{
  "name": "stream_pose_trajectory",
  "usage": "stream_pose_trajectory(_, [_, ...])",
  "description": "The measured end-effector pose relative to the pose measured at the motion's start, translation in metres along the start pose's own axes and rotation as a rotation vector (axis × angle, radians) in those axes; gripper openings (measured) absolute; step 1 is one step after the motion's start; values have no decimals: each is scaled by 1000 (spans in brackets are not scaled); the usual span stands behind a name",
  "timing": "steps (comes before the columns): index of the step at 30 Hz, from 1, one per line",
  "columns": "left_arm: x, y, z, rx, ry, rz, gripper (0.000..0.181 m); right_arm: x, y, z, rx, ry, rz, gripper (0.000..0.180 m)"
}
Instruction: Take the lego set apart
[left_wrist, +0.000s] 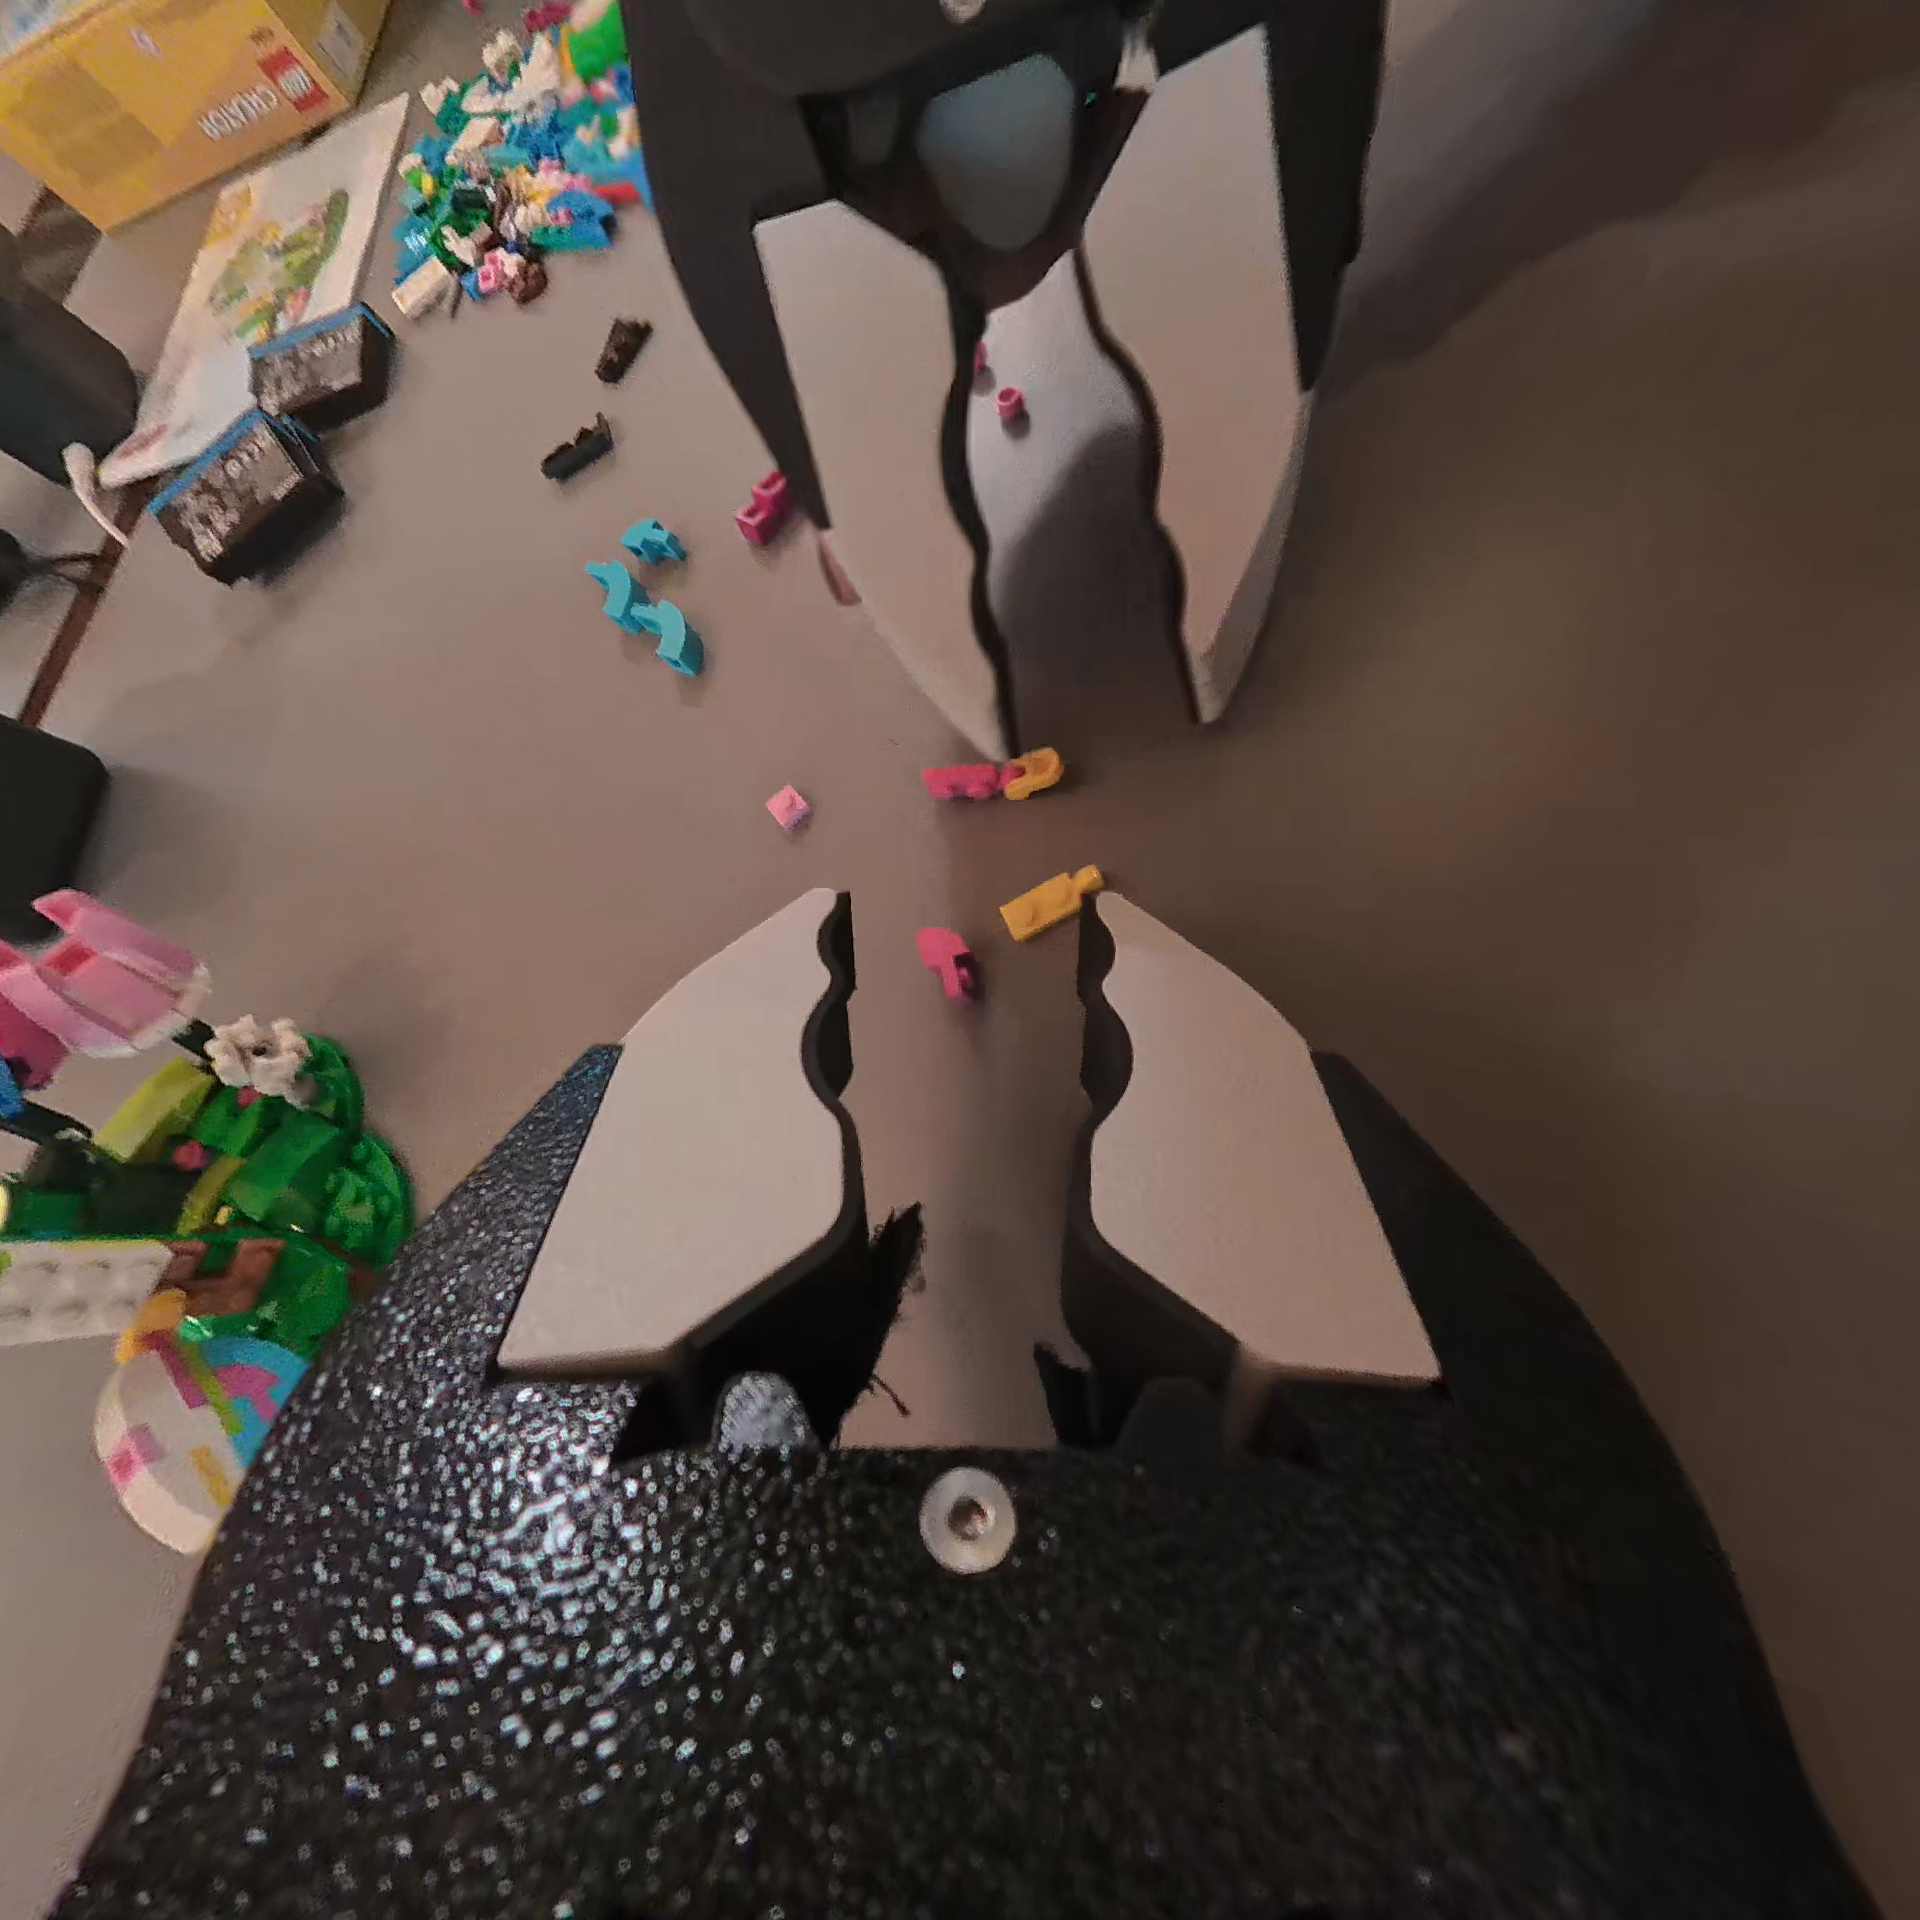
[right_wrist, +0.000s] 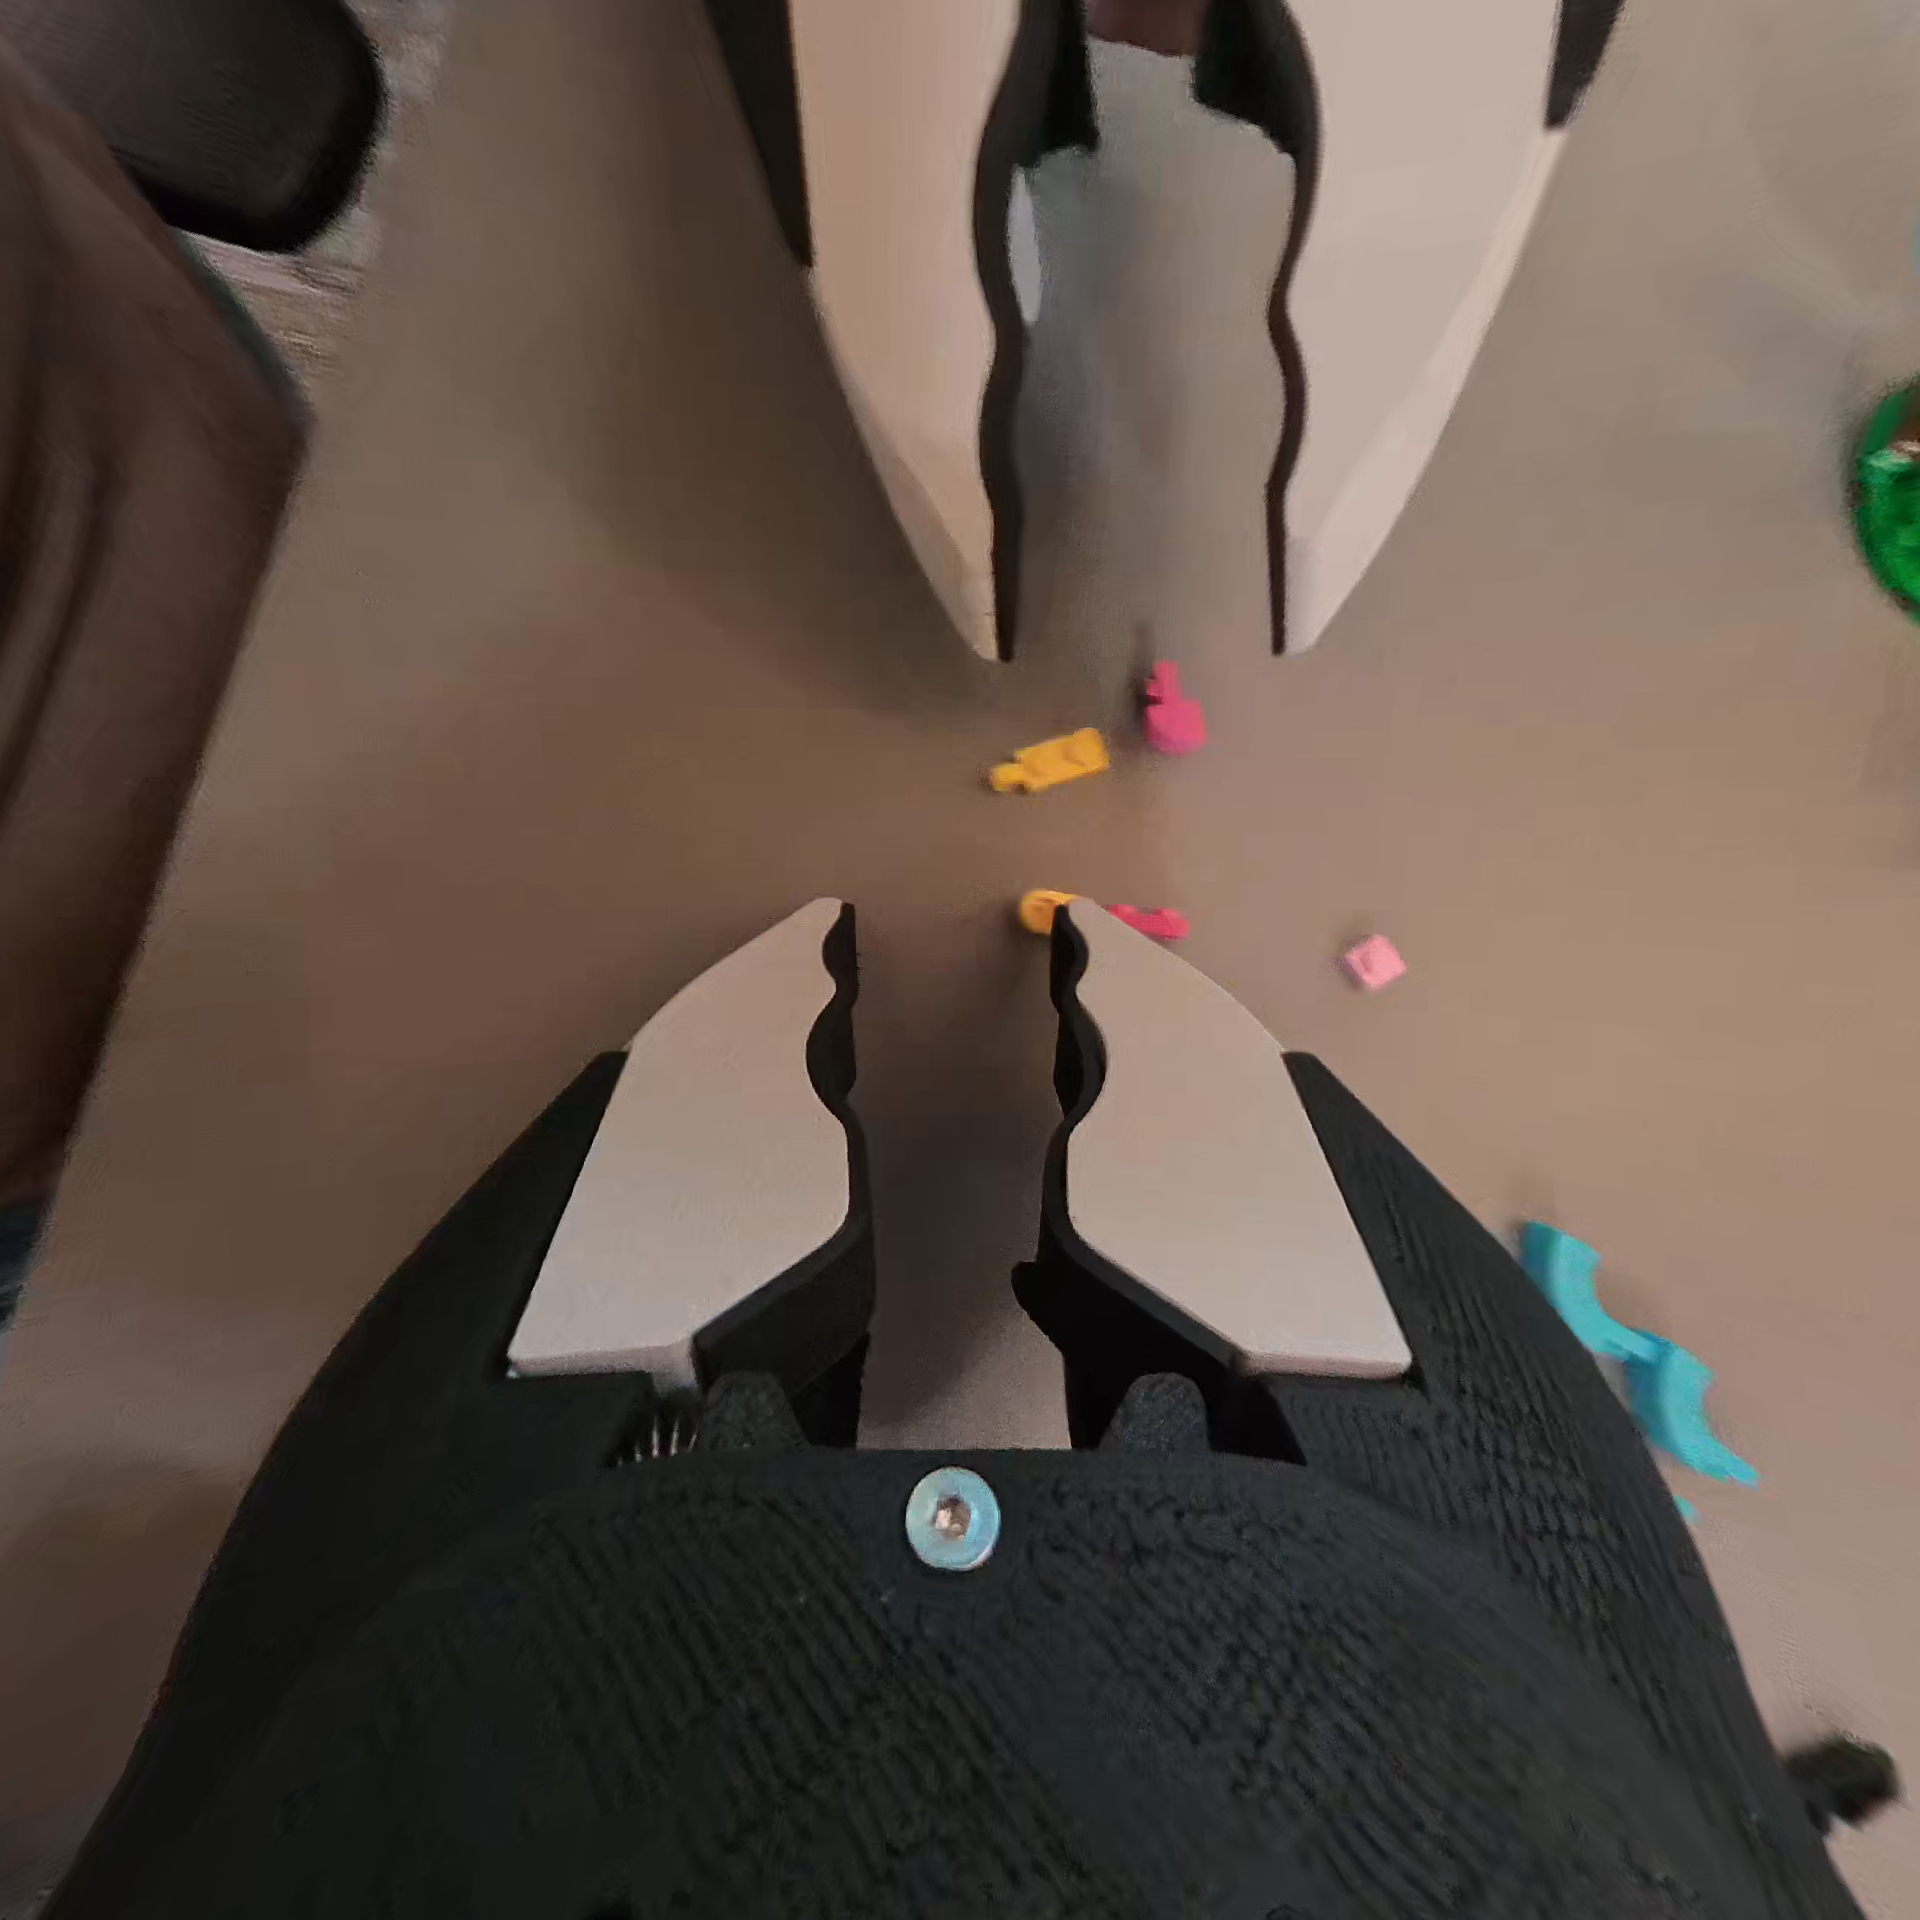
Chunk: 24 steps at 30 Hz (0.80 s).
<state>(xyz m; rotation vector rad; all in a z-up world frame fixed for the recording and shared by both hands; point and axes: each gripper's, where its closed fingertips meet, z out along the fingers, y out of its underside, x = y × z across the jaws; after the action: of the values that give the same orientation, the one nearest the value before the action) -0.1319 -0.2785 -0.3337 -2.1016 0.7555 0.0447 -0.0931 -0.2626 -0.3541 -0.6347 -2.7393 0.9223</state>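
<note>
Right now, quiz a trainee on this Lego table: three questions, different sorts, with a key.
1. True or false: the left gripper holds a brick.
2. What colour is the flat plate by the left gripper's tip? A) yellow B) green C) white
3. Fill in: the green model stands on the ___ edge of the left wrist view.

Key: 1 false, both the left gripper and the right gripper are open and empty; 2 A; 3 left.
</note>
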Motion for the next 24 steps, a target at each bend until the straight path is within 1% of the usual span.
stream_pose_trajectory(1, [3,1,-1,-6,15,-16,41,-5,-1,0,10,-21,6,34])
stream_pose_trajectory(3, [6,3,-1,-12,24,-33,40,1,-3,-2,30,35,-1,30])
stream_pose_trajectory(6, [9,0,-1,-5,33,-44,38,18,-4,-5,53,131,-48,31])
stream_pose_trajectory(9, [15,-4,-1,5,56,-63,39,20,-6,-2,64,96,-73,33])
stream_pose_trajectory(14, [18,-8,-1,11,55,-72,39,11,1,-1,20,-1,-11,34])
stream_pose_trajectory(17, [21,-7,0,4,61,-69,39,14,-1,-5,34,65,-64,28])
stream_pose_trajectory(20, [24,-5,4,-10,80,-72,39,16,3,-4,-24,114,-155,28])
stream_pose_trajectory(24, [27,-7,6,-13,93,-70,39,23,4,0,-75,122,-233,28])
